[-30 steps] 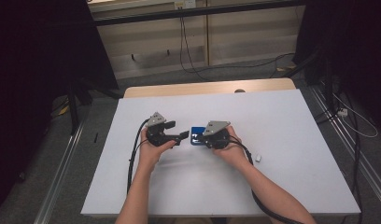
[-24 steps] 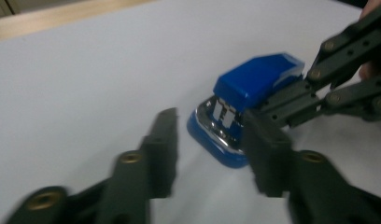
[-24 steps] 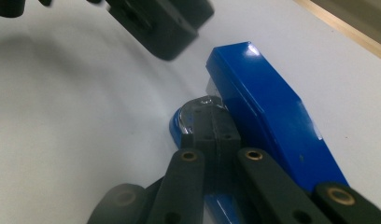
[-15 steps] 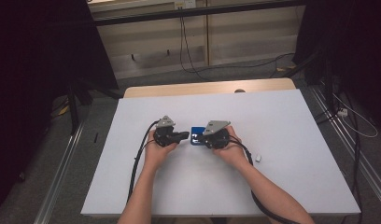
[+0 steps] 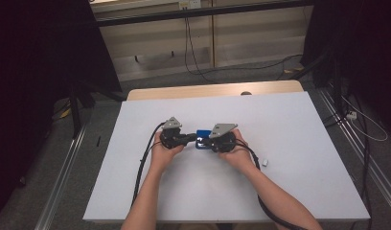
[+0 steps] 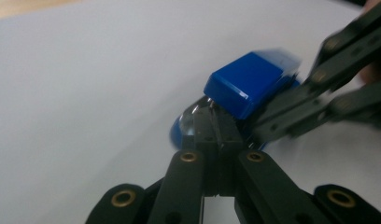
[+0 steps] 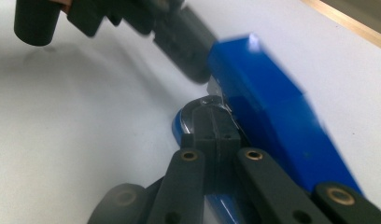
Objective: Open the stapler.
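Now left gripper [image 5: 192,139] clamped on blue stapler [image 5: 202,133], nearer

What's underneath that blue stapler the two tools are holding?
The blue stapler sits low over the white table, held by the left tool and right tool. Whether its base touches the table is hidden by the jaws.

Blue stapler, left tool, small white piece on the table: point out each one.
blue stapler [image 6: 247,84], left gripper view, its top face.
left tool [image 5: 192,139], high view, at its tips.
small white piece [image 5: 265,162], high view, its middle.
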A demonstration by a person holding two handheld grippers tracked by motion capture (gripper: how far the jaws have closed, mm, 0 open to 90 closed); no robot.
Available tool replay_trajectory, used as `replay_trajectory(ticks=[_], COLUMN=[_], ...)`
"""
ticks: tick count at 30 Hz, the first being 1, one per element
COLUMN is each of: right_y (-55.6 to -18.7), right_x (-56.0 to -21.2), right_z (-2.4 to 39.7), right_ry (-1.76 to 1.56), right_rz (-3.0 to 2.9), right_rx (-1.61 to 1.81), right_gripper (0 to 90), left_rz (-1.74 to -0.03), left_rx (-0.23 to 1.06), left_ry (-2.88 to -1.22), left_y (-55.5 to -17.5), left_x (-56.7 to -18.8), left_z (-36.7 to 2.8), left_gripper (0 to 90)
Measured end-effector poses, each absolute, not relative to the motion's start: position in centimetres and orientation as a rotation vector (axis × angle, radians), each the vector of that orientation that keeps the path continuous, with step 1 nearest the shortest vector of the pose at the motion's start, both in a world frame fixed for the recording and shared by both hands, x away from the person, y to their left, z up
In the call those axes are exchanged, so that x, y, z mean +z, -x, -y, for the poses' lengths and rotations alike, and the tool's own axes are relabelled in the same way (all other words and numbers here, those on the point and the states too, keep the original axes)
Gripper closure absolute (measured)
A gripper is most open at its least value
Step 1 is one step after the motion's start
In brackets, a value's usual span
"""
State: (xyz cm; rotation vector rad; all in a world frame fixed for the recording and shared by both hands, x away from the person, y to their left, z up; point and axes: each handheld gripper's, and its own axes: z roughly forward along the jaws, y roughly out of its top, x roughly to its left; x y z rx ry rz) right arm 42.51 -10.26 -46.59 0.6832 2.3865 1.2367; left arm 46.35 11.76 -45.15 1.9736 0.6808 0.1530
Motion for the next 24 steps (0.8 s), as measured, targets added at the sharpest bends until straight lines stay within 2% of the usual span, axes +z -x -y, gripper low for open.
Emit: replay_trajectory(ticks=[4, 24], right_y=[-42.49, -42.15], right_x=[-46.51, -46.47], right_z=[10.16, 10.43], right_ry=[-0.66, -0.796], right_rz=[-2.391, -2.315], right_rx=[1.218, 1.291], right_gripper=[90.0, 90.0], left_rz=[-0.656, -0.664], left_rx=[0.155, 0.145], left_ry=[-1.962, -1.925], left_y=[-46.24, -46.43], left_x=[-44.04, -43.98], left_z=[-11.5, -11.44], left_gripper=[90.0, 90.0])
